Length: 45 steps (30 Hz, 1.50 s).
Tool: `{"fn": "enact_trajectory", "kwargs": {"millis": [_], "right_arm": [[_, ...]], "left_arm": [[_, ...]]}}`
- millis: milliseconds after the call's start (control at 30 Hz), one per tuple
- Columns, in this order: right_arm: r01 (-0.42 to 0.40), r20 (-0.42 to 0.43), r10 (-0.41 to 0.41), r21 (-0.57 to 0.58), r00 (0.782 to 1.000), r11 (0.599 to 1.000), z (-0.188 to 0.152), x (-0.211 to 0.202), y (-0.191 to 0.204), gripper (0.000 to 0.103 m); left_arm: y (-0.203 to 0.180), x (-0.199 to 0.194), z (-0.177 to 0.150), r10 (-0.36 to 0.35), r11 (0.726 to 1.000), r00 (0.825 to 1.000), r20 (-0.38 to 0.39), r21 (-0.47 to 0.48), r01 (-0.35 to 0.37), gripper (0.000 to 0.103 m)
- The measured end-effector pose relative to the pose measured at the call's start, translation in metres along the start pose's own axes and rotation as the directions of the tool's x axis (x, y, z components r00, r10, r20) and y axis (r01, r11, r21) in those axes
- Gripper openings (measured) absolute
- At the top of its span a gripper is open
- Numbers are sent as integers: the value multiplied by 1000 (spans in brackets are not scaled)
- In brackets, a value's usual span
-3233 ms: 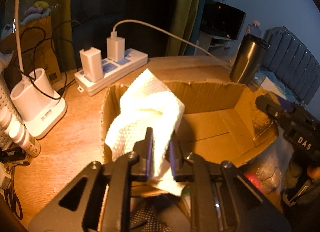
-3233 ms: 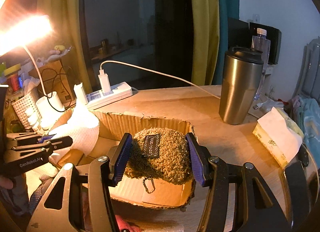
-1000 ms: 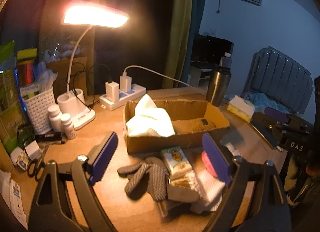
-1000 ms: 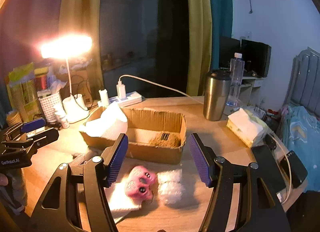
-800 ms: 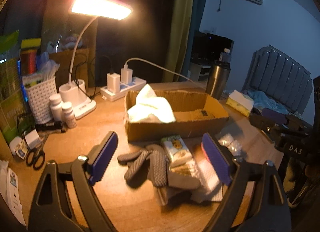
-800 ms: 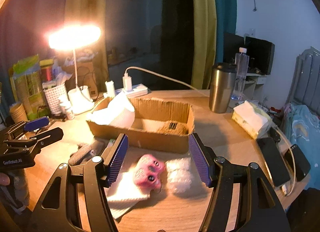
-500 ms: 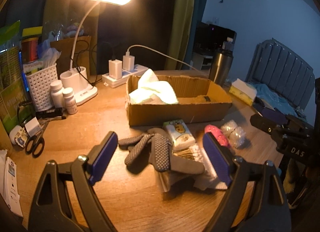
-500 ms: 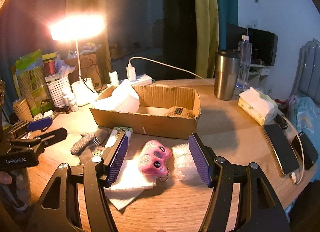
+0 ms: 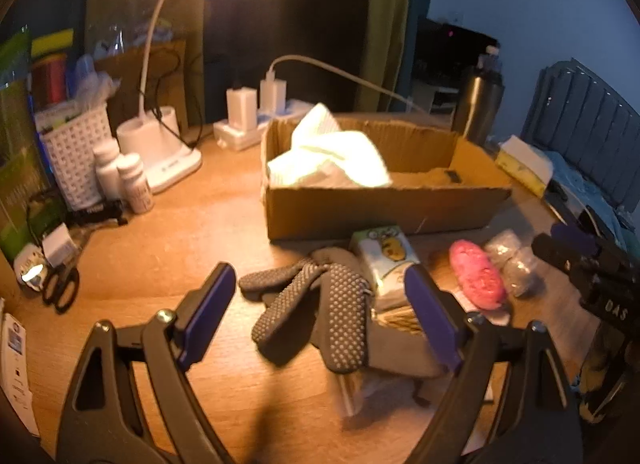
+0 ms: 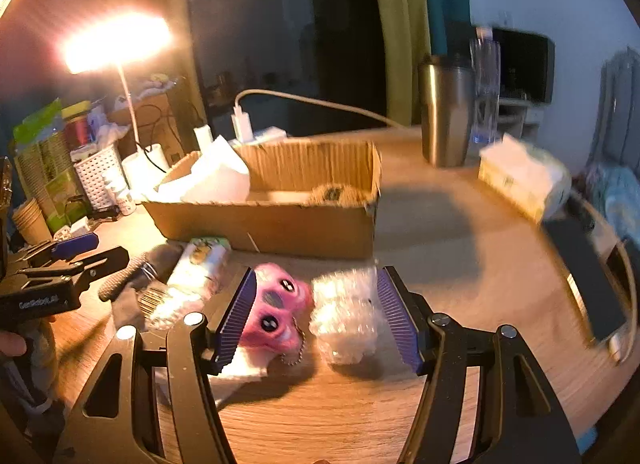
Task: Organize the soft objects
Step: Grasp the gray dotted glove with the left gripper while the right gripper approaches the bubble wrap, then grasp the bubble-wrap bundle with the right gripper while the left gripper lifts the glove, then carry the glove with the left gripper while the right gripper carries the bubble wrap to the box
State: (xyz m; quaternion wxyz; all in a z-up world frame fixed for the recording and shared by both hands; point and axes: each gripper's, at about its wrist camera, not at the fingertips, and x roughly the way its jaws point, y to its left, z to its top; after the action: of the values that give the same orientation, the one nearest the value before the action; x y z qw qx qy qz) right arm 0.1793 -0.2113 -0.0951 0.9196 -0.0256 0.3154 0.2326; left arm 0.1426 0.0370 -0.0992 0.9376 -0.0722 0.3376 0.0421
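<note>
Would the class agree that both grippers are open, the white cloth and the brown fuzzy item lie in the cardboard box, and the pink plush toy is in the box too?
One detail is wrong. The pink plush toy is not in the cardboard box; the right wrist view shows it on the table in front of the box, beside the bubble wrap, between the open fingers of the right gripper. The left gripper is open, and the white cloth and brown fuzzy item do lie inside.

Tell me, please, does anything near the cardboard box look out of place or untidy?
Yes. Several soft things lie loose in front of the cardboard box rather than in it: grey gloves, a tissue pack, a pink plush toy and bubble wrap. The white cloth sticks up over the box's rim.
</note>
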Motion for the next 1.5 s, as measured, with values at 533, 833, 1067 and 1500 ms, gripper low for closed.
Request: {"fn": "enact_trajectory", "kwargs": {"millis": [533,833,1067,1500], "right_arm": [[14,-108,-18,-32,994,999,-7,33,-10,66],[42,-177,-52,-58,983,997,-10,48,-6,43],[103,-186,-120,-103,975,989,-7,45,-1,41],[203,-3,-204,-99,979,974,38,-16,24,41]], "left_arm": [[-14,58,0,-13,1000,987,-159,14,16,43],[-16,55,0,-86,996,987,-138,16,90,31],[-8,38,4,-187,982,980,-69,-26,185,30],[-11,-18,32,-292,955,954,59,68,288,30]]}}
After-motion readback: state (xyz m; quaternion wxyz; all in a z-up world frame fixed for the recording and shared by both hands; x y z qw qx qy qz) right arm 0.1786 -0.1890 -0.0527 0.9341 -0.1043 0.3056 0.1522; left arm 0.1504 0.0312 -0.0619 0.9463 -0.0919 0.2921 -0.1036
